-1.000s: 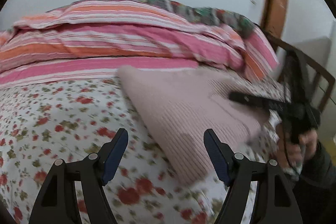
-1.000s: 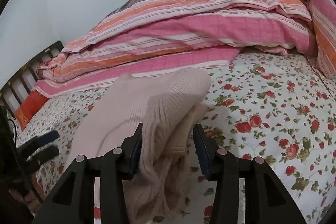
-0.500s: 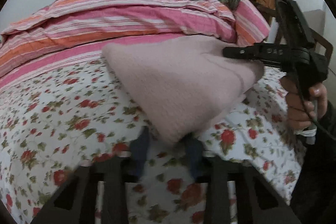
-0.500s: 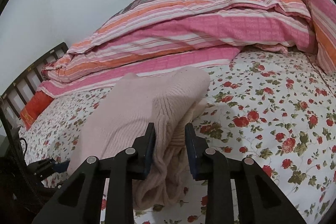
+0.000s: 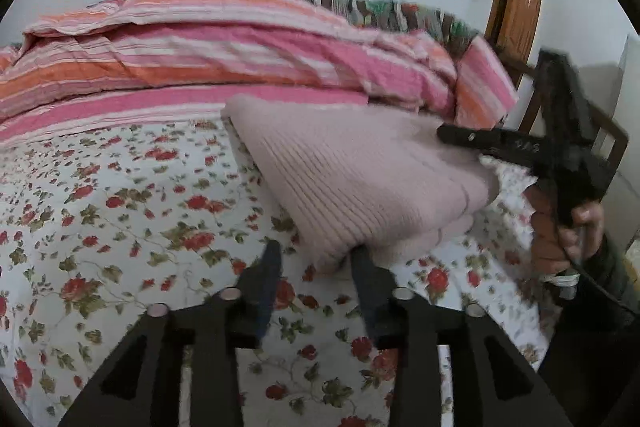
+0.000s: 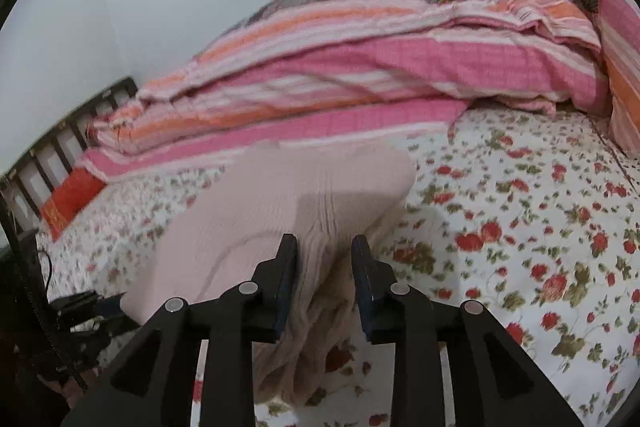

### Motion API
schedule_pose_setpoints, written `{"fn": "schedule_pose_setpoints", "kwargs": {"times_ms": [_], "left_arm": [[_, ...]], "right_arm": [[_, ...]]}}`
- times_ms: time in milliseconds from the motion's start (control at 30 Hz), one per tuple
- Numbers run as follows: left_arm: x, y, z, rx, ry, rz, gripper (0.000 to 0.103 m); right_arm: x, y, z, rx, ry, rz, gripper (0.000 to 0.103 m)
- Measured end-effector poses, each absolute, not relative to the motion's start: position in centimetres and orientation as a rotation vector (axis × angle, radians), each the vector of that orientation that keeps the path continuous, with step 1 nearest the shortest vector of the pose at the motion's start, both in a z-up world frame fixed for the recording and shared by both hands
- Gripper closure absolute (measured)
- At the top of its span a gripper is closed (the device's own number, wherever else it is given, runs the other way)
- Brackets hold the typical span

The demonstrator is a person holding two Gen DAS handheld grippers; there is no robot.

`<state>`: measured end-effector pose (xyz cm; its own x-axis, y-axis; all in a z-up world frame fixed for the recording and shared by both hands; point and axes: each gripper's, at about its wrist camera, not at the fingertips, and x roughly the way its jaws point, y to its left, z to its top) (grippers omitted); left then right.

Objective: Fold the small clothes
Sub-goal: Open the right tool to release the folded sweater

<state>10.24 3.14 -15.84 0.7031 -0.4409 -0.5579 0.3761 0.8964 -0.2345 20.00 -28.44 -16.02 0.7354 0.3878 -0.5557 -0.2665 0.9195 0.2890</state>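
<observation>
Left wrist view: left gripper (image 5: 316, 259) low over floral bedsheet (image 5: 120, 219), jaws just reopened, parted, nothing pinched; corner of folded pink knit sweater (image 5: 360, 179) just ahead of the tips. Right wrist view: right gripper (image 6: 324, 259) clamped on bunched sweater edge (image 6: 320, 267), fabric filling the gap. Sweater resting on sheet, in front of striped quilt (image 6: 360, 67).

A bed (image 5: 120, 211) with a floral sheet carries a pink sweater (image 5: 360, 179) near, a striped quilt (image 5: 200, 55) far.
</observation>
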Motion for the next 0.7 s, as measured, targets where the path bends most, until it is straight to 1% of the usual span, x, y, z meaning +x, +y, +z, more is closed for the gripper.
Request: {"fn": "schedule_pose_setpoints", "kwargs": {"times_ms": [67, 100, 200, 233, 267, 333, 367, 400, 500, 600, 700], "left_arm": [[10.2, 4.0, -15.5, -0.153, 0.628, -0.474, 0.050], [10.1, 4.4, -15.3, -0.170, 0.608, -0.468, 0.048], [10.5, 4.8, -14.8, -0.196, 0.591, -0.468, 0.048], [10.6, 4.8, -14.8, -0.205, 0.590, -0.463, 0.048], [10.9, 4.8, -14.7, -0.210, 0.590, -0.458, 0.048], [11.4, 4.5, -14.8, -0.211, 0.593, -0.445, 0.048], [11.8, 4.2, -14.8, -0.210, 0.596, -0.437, 0.048], [11.9, 4.1, -14.8, -0.211, 0.597, -0.433, 0.048], [12.9, 3.7, -14.8, -0.228, 0.603, -0.414, 0.048], [14.1, 3.1, -14.8, -0.241, 0.615, -0.389, 0.048], [15.0, 2.7, -14.6, -0.252, 0.620, -0.373, 0.048]], "right_arm": [[20.5, -28.4, -16.0, 0.217, 0.650, 0.356, 0.075], [21.0, -28.2, -16.3, 0.219, 0.663, 0.347, 0.075], [21.9, -27.4, -17.0, 0.200, 0.691, 0.314, 0.077], [21.6, -27.2, -17.0, 0.190, 0.675, 0.317, 0.086], [21.1, -26.9, -16.7, 0.162, 0.653, 0.329, 0.089], [19.8, -26.7, -15.9, 0.111, 0.577, 0.354, 0.091], [19.4, -27.0, -15.6, 0.110, 0.557, 0.359, 0.091], [19.6, -27.3, -15.9, 0.114, 0.574, 0.343, 0.091], [21.5, -27.5, -18.6, 0.115, 0.726, 0.236, 0.092], [21.0, -27.1, -18.1, 0.077, 0.714, 0.236, 0.091], [20.2, -27.3, -16.6, 0.076, 0.675, 0.250, 0.084]]}}
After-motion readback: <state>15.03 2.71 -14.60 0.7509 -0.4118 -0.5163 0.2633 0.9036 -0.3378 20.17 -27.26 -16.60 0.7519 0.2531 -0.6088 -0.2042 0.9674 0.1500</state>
